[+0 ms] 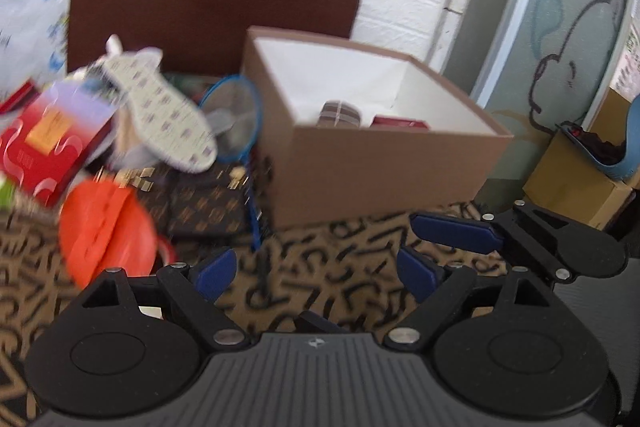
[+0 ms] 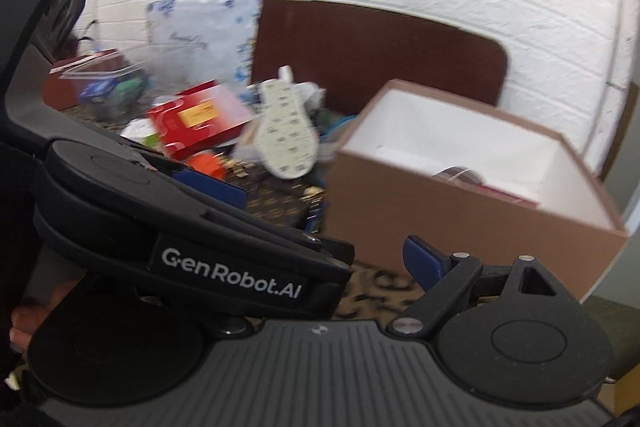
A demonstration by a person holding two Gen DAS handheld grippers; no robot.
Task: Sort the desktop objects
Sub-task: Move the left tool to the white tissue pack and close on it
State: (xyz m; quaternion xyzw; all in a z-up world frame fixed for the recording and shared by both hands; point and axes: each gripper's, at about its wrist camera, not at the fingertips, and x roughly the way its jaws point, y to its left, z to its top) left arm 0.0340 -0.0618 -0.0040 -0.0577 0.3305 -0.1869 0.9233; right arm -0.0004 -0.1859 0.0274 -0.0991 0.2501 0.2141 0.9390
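— What are your grippers doing right now?

— My left gripper (image 1: 312,267) has its blue pads spread wide with nothing between them, only the patterned bench (image 1: 340,287) below. My right gripper (image 1: 452,231) is beside it, jaws apart and empty too.

— And where's the stuff to sort?

— Take the brown box (image 1: 380,167) as the marker. It stands open just ahead, with a dark item and a red one already inside. Left of the box lies the pile: a blue-rimmed net (image 1: 236,119) right against it, a white insole (image 1: 168,111) over that, a red packet (image 1: 52,147) further left, an orange lid (image 1: 108,239) nearest me.

— So which step is this?

— I judge I'm between picks, heading for the pile. Next I need to choose one piece, probably the orange lid, and straddle its edge before closing.
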